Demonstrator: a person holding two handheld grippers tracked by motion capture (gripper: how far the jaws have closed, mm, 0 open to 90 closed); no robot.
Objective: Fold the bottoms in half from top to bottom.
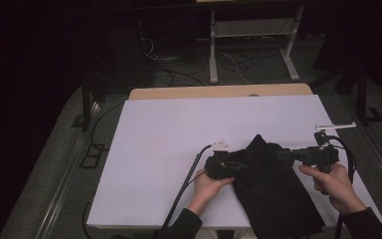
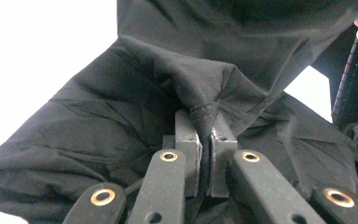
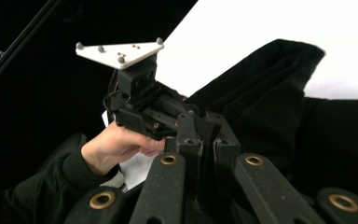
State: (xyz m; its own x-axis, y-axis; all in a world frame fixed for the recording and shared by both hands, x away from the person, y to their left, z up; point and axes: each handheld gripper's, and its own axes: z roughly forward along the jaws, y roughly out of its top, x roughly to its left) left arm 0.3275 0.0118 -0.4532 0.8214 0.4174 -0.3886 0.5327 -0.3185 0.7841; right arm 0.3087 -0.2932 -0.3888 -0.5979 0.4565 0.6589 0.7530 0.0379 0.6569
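Note:
A black cloth garment lies crumpled on the near right part of the white table, hanging over the front edge. My left gripper is shut on a hemmed fold of the cloth at the garment's left side. My right gripper is shut on the cloth from the right, and the fabric bunches up into a peak between the two. In the right gripper view the left gripper, its grey plate and the hand holding it sit just beyond my jaws.
A wooden strip runs along the table's far edge. Beyond it stand a white metal frame and cables on the floor. Each gripper's cable trails toward the front edge. The table's left and far parts are bare white.

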